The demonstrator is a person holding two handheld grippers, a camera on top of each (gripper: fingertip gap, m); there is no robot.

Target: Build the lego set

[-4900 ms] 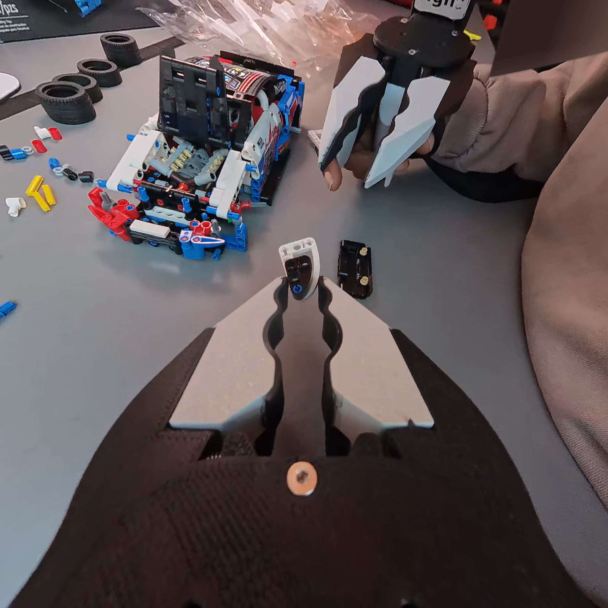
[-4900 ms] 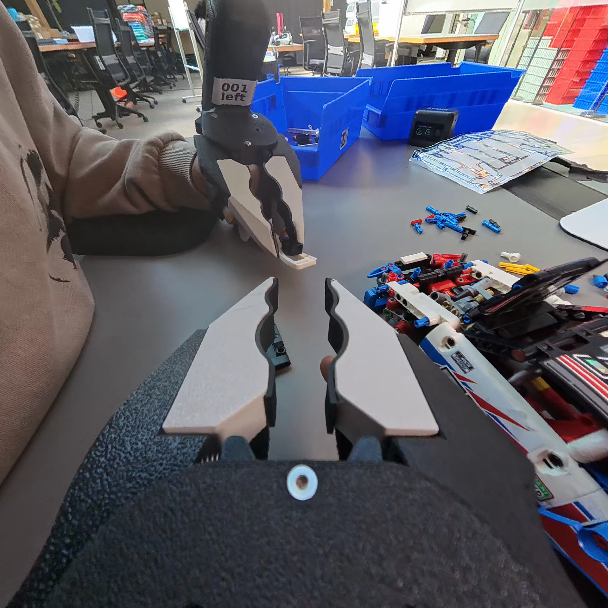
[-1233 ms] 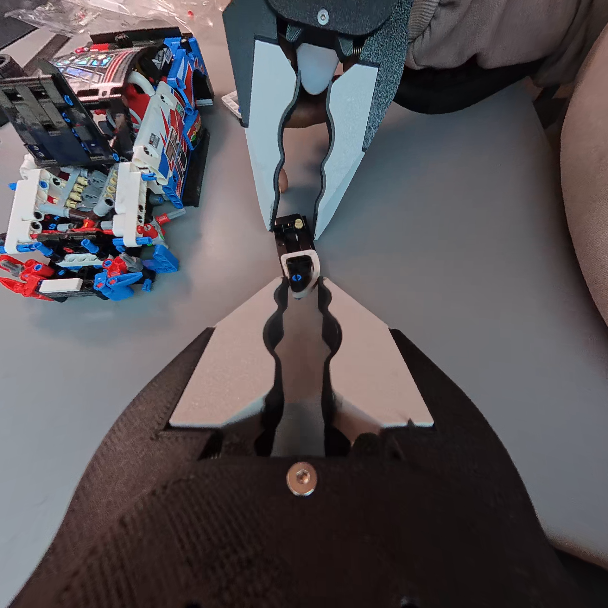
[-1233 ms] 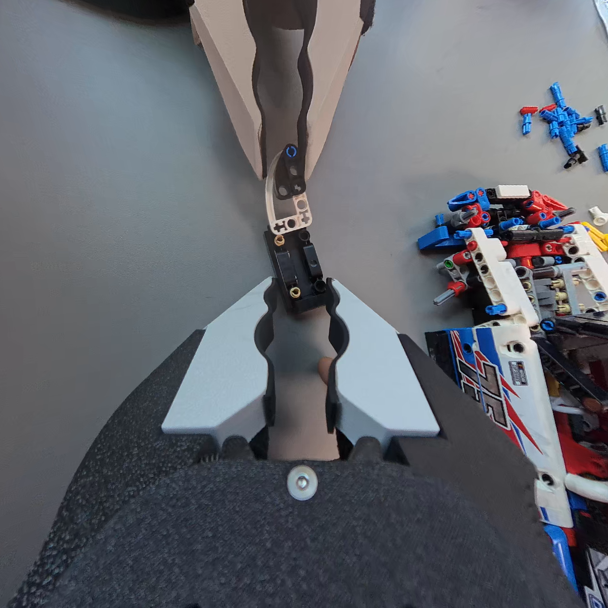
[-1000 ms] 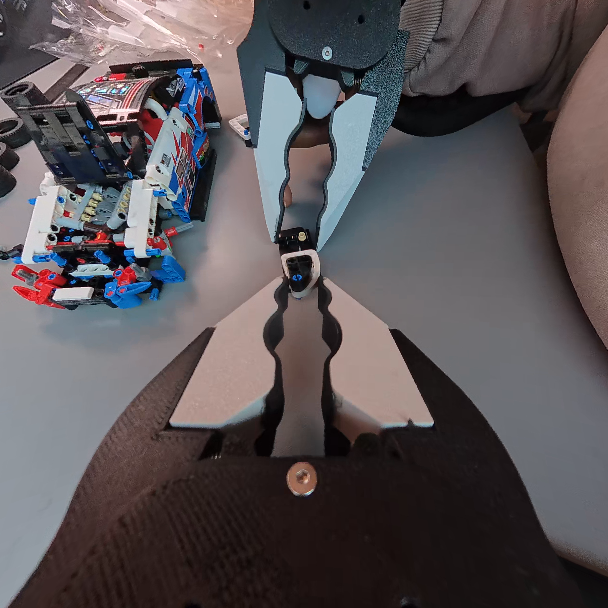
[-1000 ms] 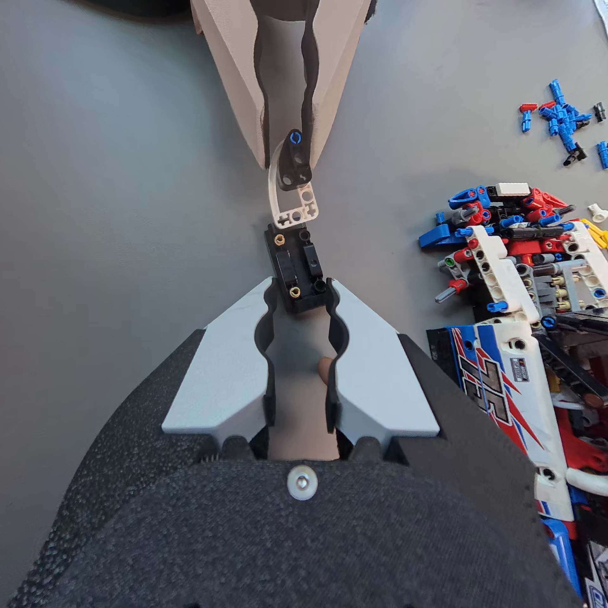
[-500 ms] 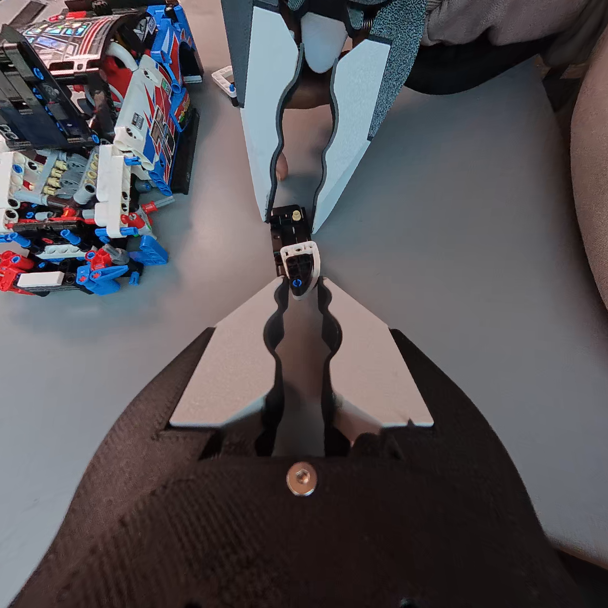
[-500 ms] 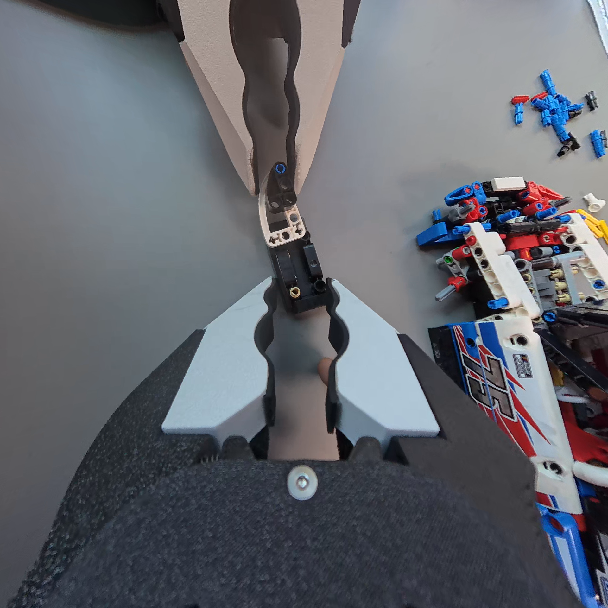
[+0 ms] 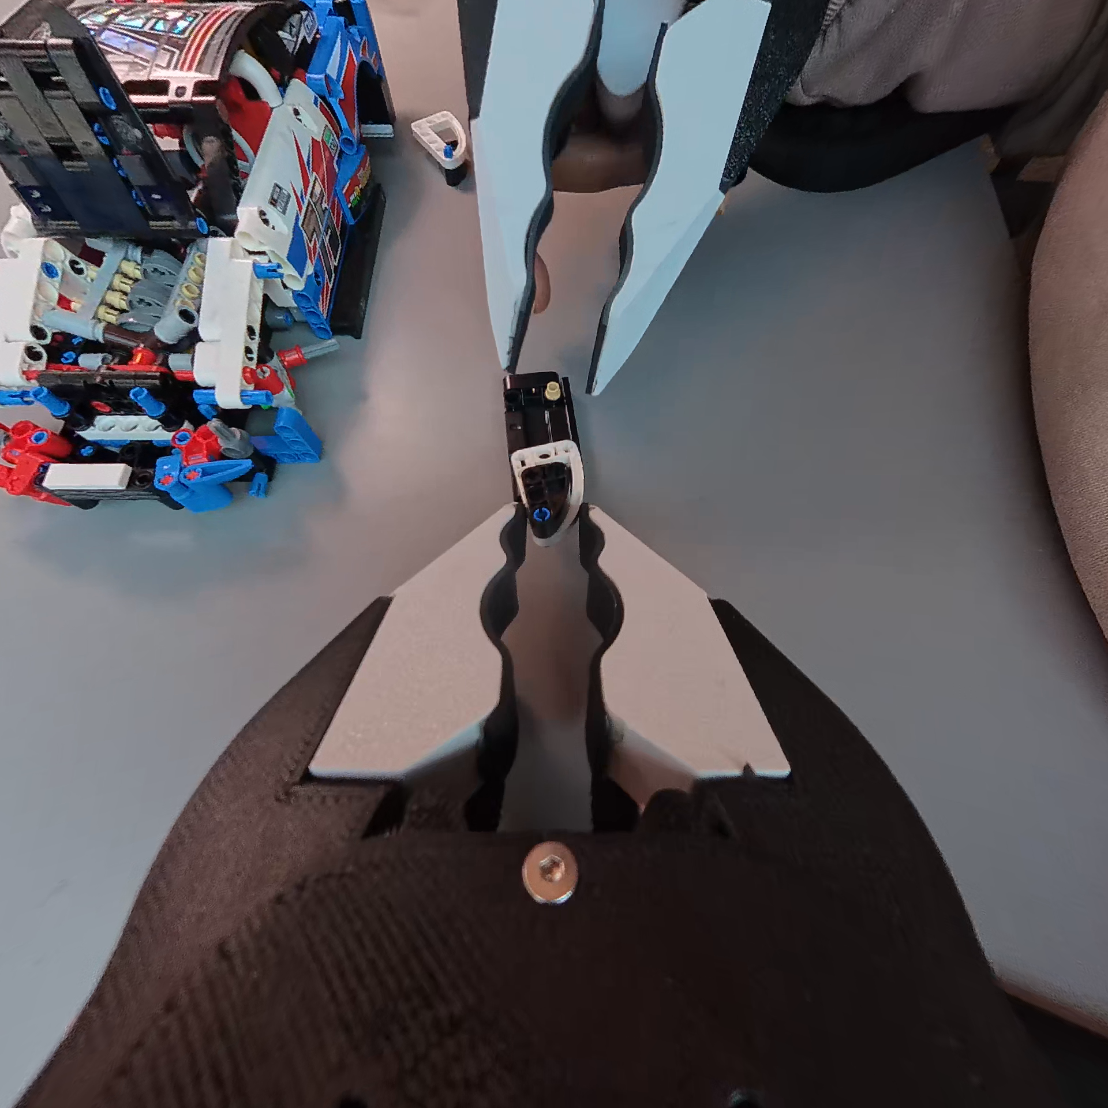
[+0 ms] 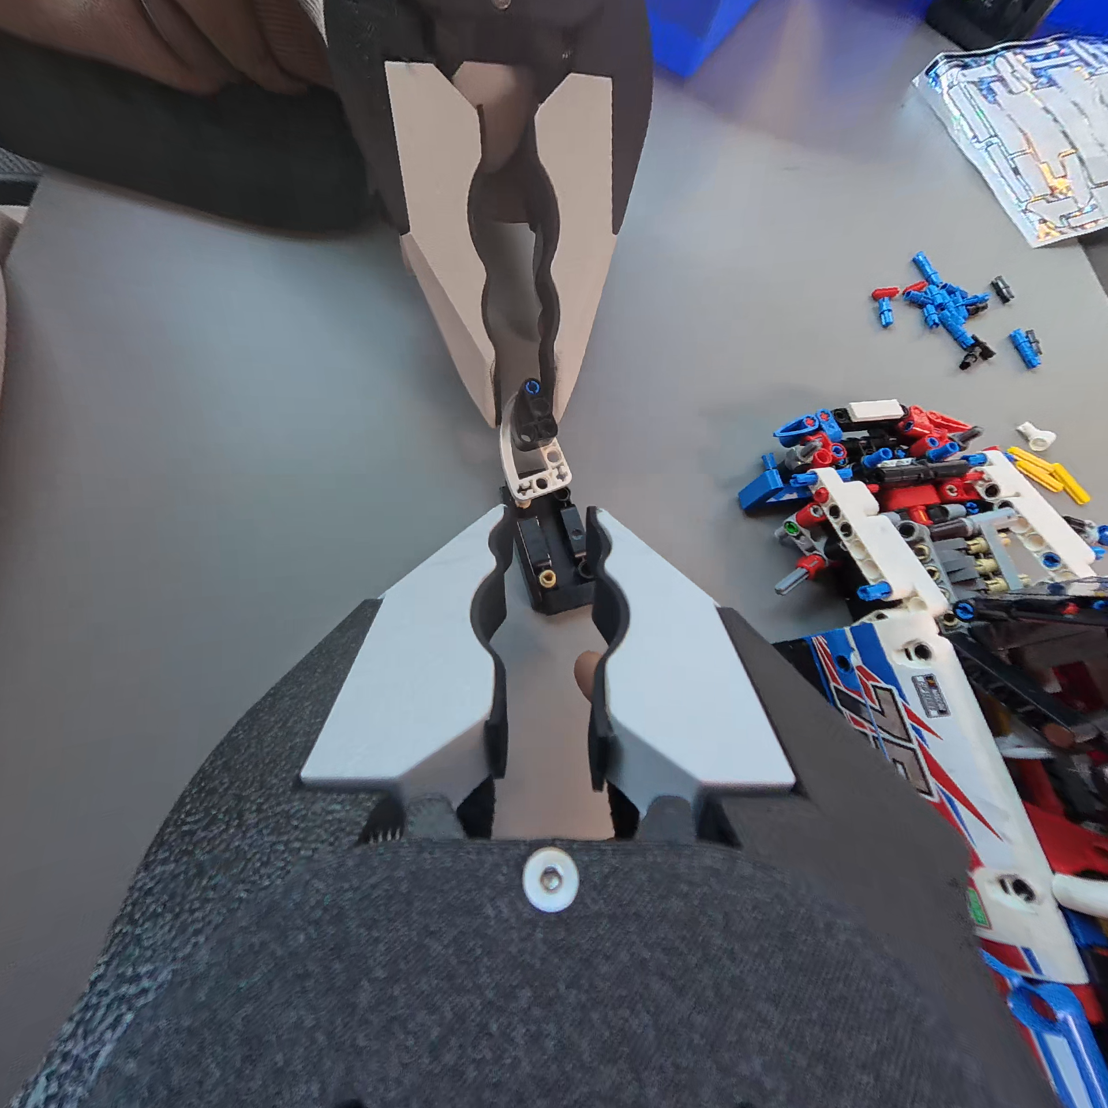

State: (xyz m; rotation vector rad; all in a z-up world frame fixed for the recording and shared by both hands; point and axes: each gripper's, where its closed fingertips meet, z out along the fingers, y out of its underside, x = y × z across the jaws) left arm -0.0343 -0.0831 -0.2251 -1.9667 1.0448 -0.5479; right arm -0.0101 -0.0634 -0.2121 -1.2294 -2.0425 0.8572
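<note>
Two grippers meet nose to nose over a plain grey desk. The left gripper has its jaws clamped on a small white curved piece with a black insert and a blue pin. That piece touches the end of a black block, which lies on the desk just beyond it. The right gripper has its jaws apart, one on each side of the block; in the left wrist view its tips stand clear of the block's far end.

Beside them sits the half-built car, white, blue and red, with a black panel raised. A second small white piece lies near the car's rear. Loose blue pins, yellow pins and a shiny sticker sheet lie farther across the desk, with a blue bin at the edge.

Half a second ago the right jaws were gripping the block; now they have let go. Earlier the white piece was held apart from the block.
</note>
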